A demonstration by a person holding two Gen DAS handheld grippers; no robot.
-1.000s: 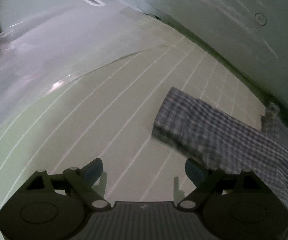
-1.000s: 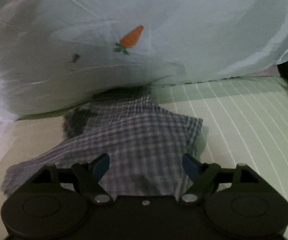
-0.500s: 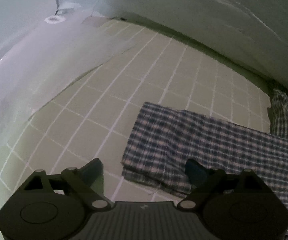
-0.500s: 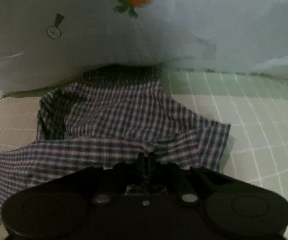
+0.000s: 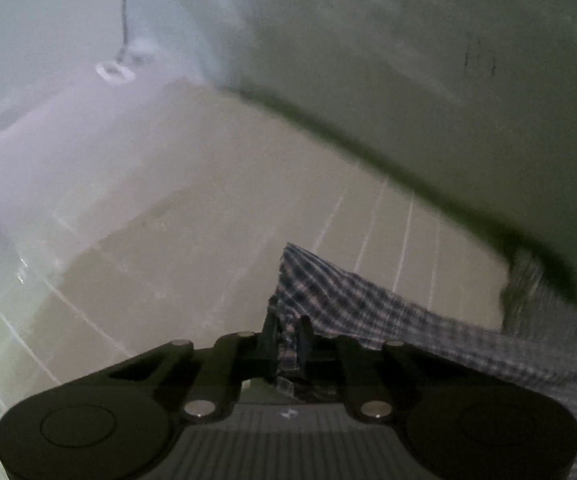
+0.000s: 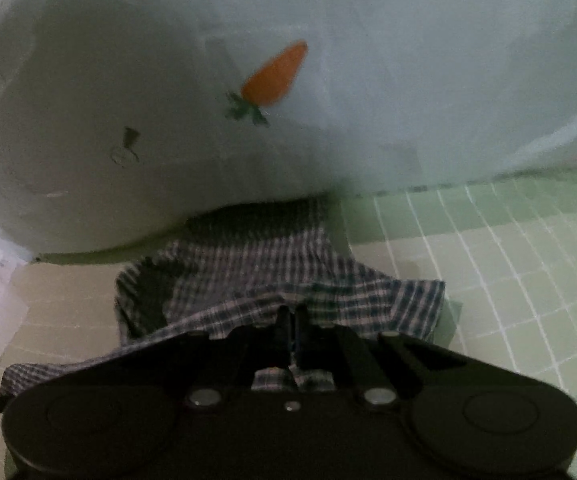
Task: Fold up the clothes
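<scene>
Both jaws have just closed: left gripper (image 5: 288, 330) and right gripper (image 6: 291, 320) pinch checked cloth (image 6: 248, 264)

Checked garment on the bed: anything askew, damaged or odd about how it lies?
Slightly. The checked garment is rumpled, and its far end is tucked under the pale carrot-print cover hanging over the green grid sheet. No tear or stain shows. Both the left tool and right tool pinch its near edge.
</scene>
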